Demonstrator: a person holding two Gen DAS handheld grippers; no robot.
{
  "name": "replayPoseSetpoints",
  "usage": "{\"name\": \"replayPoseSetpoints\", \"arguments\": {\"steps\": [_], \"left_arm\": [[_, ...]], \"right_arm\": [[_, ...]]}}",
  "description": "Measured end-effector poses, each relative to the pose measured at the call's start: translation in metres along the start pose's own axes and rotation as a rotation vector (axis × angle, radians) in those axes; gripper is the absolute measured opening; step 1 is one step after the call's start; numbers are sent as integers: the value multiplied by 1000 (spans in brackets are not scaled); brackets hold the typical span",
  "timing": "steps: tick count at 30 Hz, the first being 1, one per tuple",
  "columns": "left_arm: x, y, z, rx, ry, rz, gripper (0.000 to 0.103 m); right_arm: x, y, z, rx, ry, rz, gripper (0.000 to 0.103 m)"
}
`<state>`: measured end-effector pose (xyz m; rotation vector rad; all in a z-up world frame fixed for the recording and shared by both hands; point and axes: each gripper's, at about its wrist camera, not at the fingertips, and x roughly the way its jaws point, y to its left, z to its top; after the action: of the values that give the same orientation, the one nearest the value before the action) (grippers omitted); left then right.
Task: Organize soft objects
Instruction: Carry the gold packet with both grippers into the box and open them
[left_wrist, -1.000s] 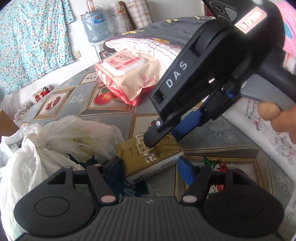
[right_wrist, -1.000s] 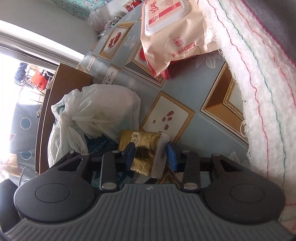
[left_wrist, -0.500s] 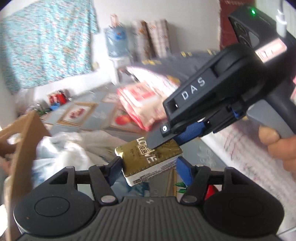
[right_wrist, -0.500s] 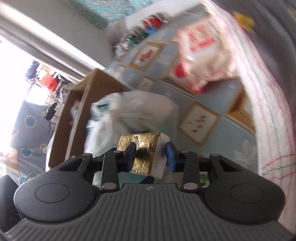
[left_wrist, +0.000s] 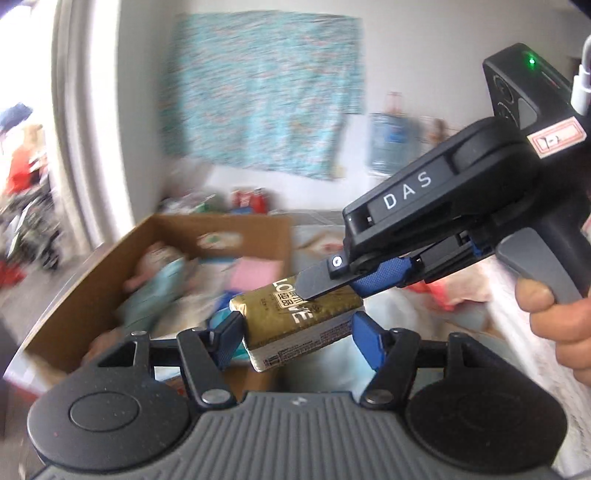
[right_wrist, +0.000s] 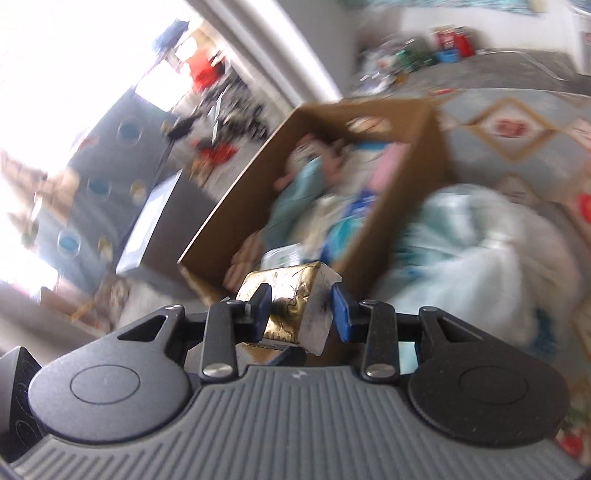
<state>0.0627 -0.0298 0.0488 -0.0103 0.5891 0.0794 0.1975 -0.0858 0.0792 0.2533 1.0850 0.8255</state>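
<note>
Right gripper (right_wrist: 301, 310): blue pads clamped on the short end of a gold foil-wrapped soft tissue pack (right_wrist: 295, 299), which is carried in the air.

Left gripper (left_wrist: 297, 338): one pad touches the pack's (left_wrist: 295, 314) far end; the other pad seems to stand just clear, so whether it truly grips cannot be told.

Brown cardboard box (left_wrist: 221, 229), open-topped: just beyond and below the pack, at the edge of the patterned grey tablecloth (right_wrist: 517, 122). Contents: several soft items, blurred, among them something teal (right_wrist: 295, 192) and something pink (left_wrist: 255, 275).

White crumpled plastic bag (right_wrist: 480, 251): beside the box's near wall, on the cloth, not yet boxed.

Red-and-cream soft packet (left_wrist: 443, 295): partly visible past the right gripper, on the cloth.

Progress, by judgement: partway. Several soft goods are boxed; the pack is close to the box's opening and awaits release; the bag and packet likely remain.
</note>
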Motion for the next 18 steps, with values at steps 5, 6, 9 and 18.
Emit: {"name": "replayPoseSetpoints", "arguments": {"steps": [5,6,9,18], "left_arm": [[-6,51,-7,-131,65,32,66],[-7,60,-10,-151,76,26,64],[-6,77,-14,-187,104,-1,64],[12,96,-27,-192,155,-73,67]], "right_arm": [[55,34,18,-74,128,-27,35],[63,37,22,-77,149,-34,35],[78,41,25,-86,209,-58,35],[114,32,31,-84,294,-127,35]]}}
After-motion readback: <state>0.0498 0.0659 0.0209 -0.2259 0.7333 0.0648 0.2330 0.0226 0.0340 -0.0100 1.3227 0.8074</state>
